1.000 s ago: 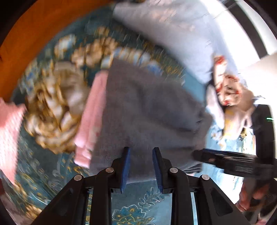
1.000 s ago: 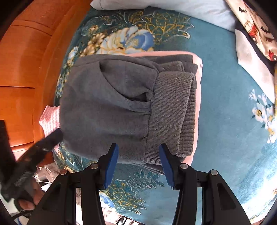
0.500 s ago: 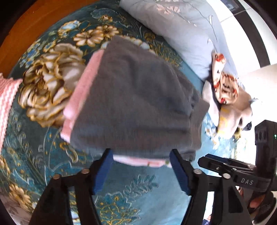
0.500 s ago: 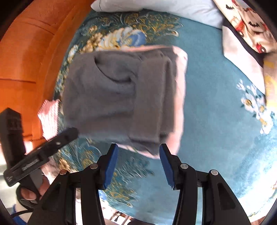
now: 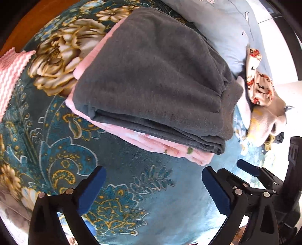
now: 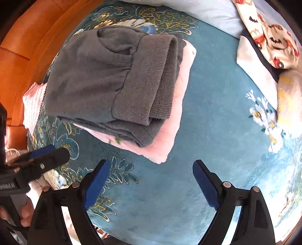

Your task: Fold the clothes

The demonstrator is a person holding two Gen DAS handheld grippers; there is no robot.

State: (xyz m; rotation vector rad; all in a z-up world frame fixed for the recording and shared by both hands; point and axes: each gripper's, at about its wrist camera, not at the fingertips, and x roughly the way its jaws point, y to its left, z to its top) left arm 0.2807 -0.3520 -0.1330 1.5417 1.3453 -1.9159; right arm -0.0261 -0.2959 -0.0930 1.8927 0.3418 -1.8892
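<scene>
A folded dark grey sweatshirt [image 5: 156, 75] [image 6: 113, 75] lies on top of a folded pink garment [image 5: 166, 147] [image 6: 169, 120] on the teal floral bedspread [image 5: 132, 169] [image 6: 217, 122]. The grey ribbed hem faces the right wrist view. My left gripper [image 5: 153, 185] hangs open, back from the stack's near edge, nothing between its blue pads. Over bare bedspread just short of the pink corner, my right gripper [image 6: 151, 181] is open too. Each gripper shows at the edge of the other's view.
A pale blue pillow [image 5: 222, 28] [image 6: 207, 11] lies beyond the stack. Patterned cream clothes [image 5: 258, 81] [image 6: 271, 37] are heaped at the right. A pink-and-white zigzag cloth [image 5: 11, 71] [image 6: 35, 105] sits at the left by the orange wooden bed frame [image 6: 24, 52].
Both grippers opened wide and drew back from the grey sweatshirt, which now rests squarely on the pink garment. The left jaws were nearly shut at its edge a second ago.
</scene>
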